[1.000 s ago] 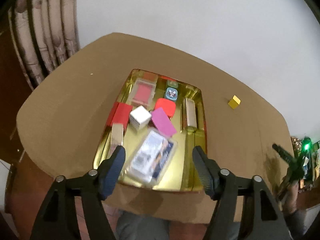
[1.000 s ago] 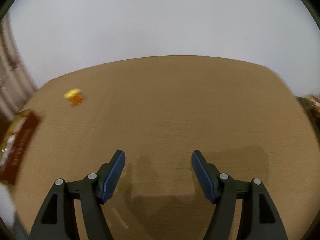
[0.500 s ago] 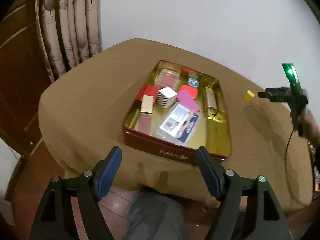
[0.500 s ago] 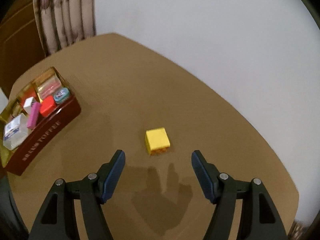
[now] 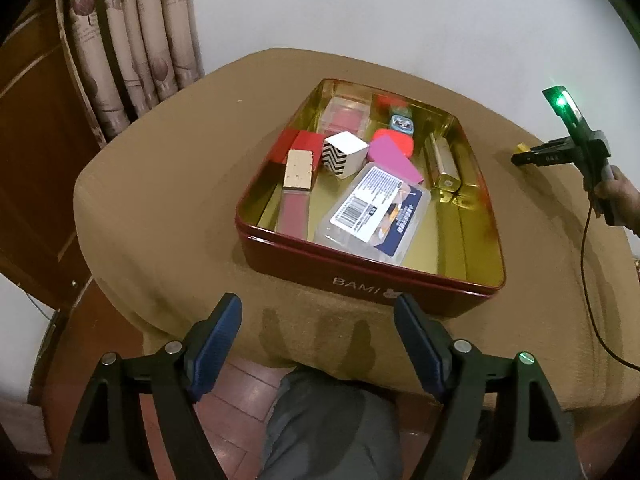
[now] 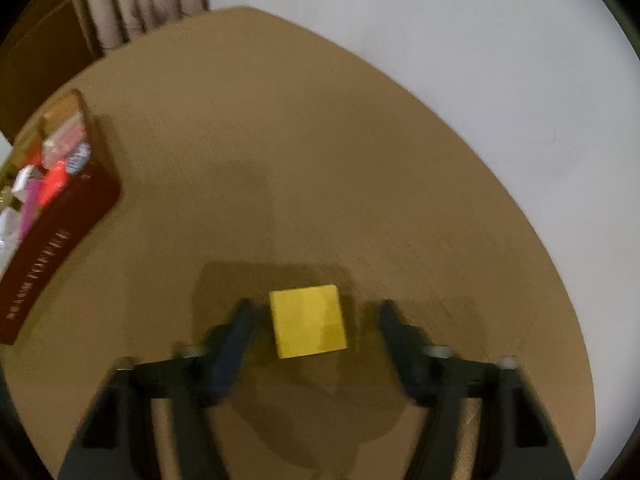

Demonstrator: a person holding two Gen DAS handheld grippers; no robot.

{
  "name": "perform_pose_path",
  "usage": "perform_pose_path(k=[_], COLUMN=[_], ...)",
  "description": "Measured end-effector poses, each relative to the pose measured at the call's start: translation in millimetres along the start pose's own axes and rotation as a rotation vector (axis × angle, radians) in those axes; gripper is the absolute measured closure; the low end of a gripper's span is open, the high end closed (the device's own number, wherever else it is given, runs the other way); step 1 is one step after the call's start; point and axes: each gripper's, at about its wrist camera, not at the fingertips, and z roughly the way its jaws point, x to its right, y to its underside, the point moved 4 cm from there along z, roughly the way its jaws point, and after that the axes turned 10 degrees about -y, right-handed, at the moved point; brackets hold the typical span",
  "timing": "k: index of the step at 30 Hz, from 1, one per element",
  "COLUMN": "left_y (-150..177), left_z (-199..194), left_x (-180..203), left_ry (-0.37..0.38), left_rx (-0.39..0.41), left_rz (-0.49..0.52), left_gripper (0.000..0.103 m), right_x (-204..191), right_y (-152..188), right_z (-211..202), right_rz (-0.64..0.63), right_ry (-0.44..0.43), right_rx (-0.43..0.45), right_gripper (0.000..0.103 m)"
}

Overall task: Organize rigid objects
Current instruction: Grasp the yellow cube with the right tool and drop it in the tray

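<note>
A yellow cube (image 6: 307, 322) lies on the brown table, between the open fingers of my right gripper (image 6: 314, 308), which is low over it; the jaws stand apart from its sides. A sliver of the cube (image 5: 520, 147) shows in the left wrist view behind the right gripper's body (image 5: 576, 140). A red tin with a gold inside (image 5: 456, 284) holds several items: a clear plastic case (image 5: 374, 210), a zigzag white cube (image 5: 344, 154), a pink block (image 5: 394, 158). My left gripper (image 5: 318, 312) is open and empty, at the table's near edge in front of the tin.
The tin also shows at the far left of the right wrist view (image 6: 52, 232). A white wall lies behind the table. Curtains (image 5: 132, 48) and a wooden door stand at the left. A cable (image 5: 588, 280) trails from the right gripper across the table. My knee (image 5: 332, 420) is below the table edge.
My right gripper has moved forward and down so the yellow cube now sits between its fingers. My left gripper has drawn back from the tin toward the table's near edge.
</note>
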Motion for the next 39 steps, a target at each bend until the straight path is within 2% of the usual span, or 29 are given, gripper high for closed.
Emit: perform_pose_path(k=[4, 8, 12, 17, 19, 22, 27, 30, 39], left_y=[-0.2, 5.1, 13.5, 20.7, 22.5, 25.1, 25.6, 26.3, 29.5], left_z=[-4.5, -5.3, -5.0, -19.0, -24.7, -28.0, -20.0, -11.5, -1.9], left_x=[-6.0, -9.9, -13.3, -20.6, -22.8, -26.9, -33.2, -38.6, -41.6], left_ry=[-0.009, -0.005, 0.010, -0.004, -0.011, -0.033, -0.047, -0.036, -0.045], left_rx=[0.019, 0.003, -0.035, -0.007, 0.012, 0.034, 0.016, -0.018, -0.050], left_rz=[-0.014, -0.029, -0.025, 0.000, 0.015, 0.024, 0.029, 0.016, -0.004], left_gripper=[0.028, 0.025, 0.025, 0.025, 0.023, 0.023, 0.023, 0.023, 0.023], right_x=[-4.4, -34.4, -111.7, -200.6, -233.6, -261.2, -272.7, -264.9, -264.8], right_y=[11.3, 32.4, 33.5, 10.5, 3.3, -12.6, -15.1, -9.6, -9.5], right_z=[-11.7, -47.4, -92.0, -104.8, -97.5, -73.2, -48.0, -42.1, -13.8], right_rz=[0.033, 0.060, 0.017, -0.131, -0.210, -0.272, -0.309, -0.302, -0.288], right_ry=[0.017, -0.062, -0.241, -0.337, -0.310, -0.274, -0.219, -0.201, -0.162], right_rx=[0.055, 0.149, 0.252, 0.238, 0.204, 0.136, 0.066, 0.040, 0.003], right_gripper=[0.073, 0.073, 0.073, 0.073, 0.073, 0.073, 0.073, 0.073, 0.073])
